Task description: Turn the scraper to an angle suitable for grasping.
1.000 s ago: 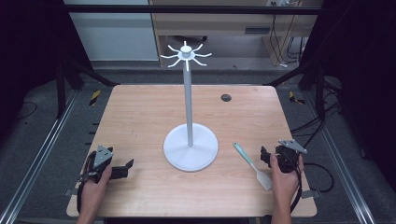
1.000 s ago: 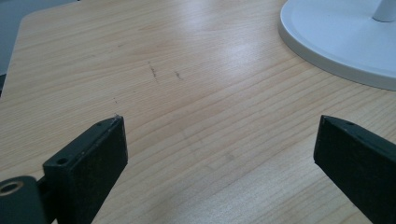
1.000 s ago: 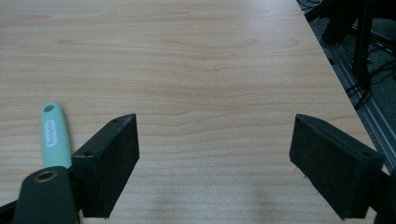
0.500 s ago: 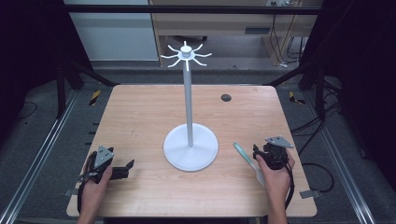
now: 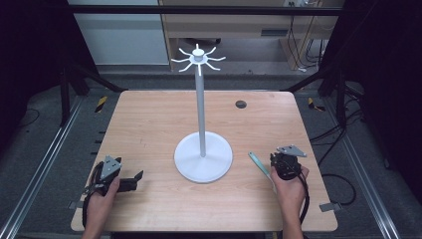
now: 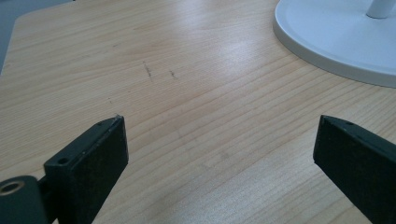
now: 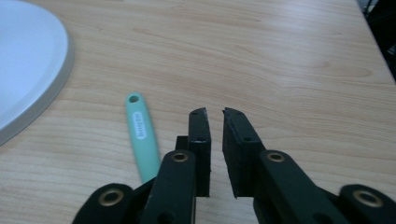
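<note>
— Mint-green plastic, that handle [image 7: 141, 135] lying flat on the counter [image 5: 149, 124] near its right edge; the right gripper [image 7: 215, 114] sits just beside it, fingers [image 7: 200, 140] having just been closing to a narrow gap with nothing between them.

— So the risk is a missed grab?

— I think so. The handle lies outside the fingers, to their left in the right gripper view. Lift from here and it comes up bare, or a fingertip nudges the handle and skids it toward the white stand base [image 5: 203, 157].

— And the left gripper [image 5: 130, 182]?

— Fingers wide apart, holding nothing, resting by the near left corner; harmless.

— Farther off?

— The stand's thin hooks [image 5: 198, 59] sit high on a slim pole. If the handle's small hole must go over one, a tilted grip could bump the pole and rock it.
</note>
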Action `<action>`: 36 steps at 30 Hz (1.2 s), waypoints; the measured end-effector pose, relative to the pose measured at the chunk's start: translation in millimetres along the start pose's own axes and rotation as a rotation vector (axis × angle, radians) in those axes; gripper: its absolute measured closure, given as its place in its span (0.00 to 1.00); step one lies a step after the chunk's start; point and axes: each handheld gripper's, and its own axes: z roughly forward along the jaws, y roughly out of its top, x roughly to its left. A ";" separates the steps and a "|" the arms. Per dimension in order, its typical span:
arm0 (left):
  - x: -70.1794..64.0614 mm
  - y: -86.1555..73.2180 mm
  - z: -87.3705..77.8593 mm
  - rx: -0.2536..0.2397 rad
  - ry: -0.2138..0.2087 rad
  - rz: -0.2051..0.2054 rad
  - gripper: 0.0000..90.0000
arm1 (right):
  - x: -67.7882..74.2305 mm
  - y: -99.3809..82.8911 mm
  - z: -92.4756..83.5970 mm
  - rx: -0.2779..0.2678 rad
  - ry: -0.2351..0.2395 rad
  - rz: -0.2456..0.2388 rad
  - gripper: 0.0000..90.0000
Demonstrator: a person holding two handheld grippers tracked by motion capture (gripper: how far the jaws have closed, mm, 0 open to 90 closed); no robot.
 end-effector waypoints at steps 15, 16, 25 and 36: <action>-2.3 -0.4 -0.9 -0.002 -0.006 0.003 0.03 | 20.0 35.1 17.6 0.227 0.129 -0.129 1.00; -2.4 -0.5 -0.2 0.000 -0.007 0.002 0.03 | 20.0 39.5 22.4 0.261 0.134 -0.130 1.00; -3.9 0.2 0.5 0.002 -0.013 0.010 0.03 | 16.6 50.6 43.1 0.376 0.140 -0.136 1.00; -2.8 0.0 0.1 -0.001 -0.011 0.006 0.03 | 19.1 49.2 56.8 0.410 0.153 -0.156 1.00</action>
